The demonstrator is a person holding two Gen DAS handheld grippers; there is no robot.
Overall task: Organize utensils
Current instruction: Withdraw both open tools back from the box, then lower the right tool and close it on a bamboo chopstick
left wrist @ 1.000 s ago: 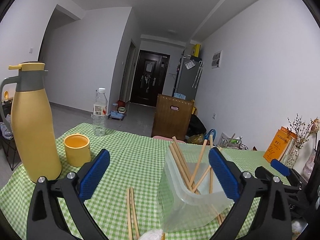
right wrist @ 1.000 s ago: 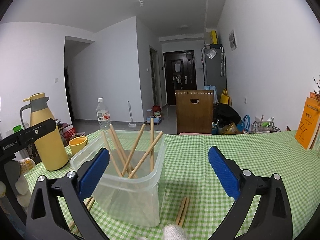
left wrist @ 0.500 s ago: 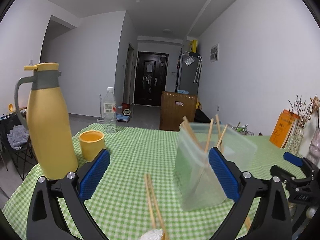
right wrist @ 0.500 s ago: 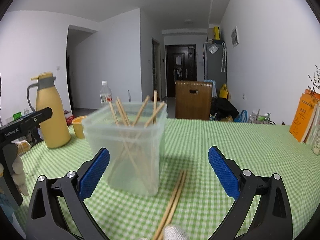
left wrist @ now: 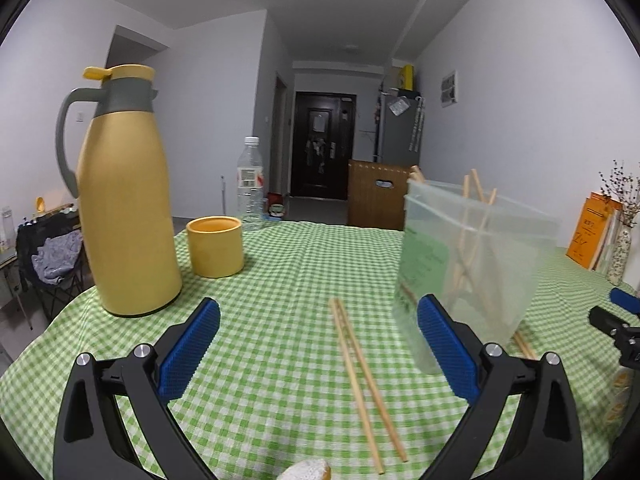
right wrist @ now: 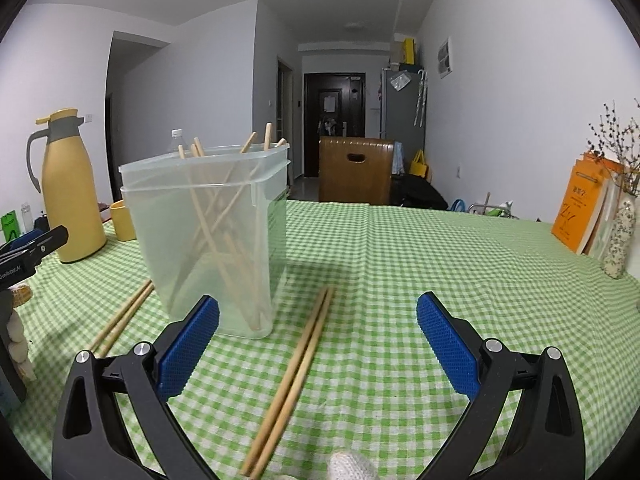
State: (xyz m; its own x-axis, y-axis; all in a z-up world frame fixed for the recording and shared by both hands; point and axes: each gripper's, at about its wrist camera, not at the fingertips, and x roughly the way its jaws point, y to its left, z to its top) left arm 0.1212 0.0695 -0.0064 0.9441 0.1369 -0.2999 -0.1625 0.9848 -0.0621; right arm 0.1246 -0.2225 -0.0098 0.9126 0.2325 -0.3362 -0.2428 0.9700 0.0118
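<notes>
Right wrist: several chopsticks in container [right wrist: 208, 236], two pairs [right wrist: 292, 376] left on surface, both grippers' fingers [right wrist: 188, 346] spread, empty.

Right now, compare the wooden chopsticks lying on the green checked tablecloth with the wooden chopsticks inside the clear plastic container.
The loose wooden chopsticks on the tablecloth lie flat in neat side-by-side pairs; another pair lies on the container's other side. The wooden chopsticks in the clear plastic container stand leaning and crossed, tips poking above its rim. Both sets look like the same plain light wood. Neither hand-held gripper, left nor right, holds any.
</notes>
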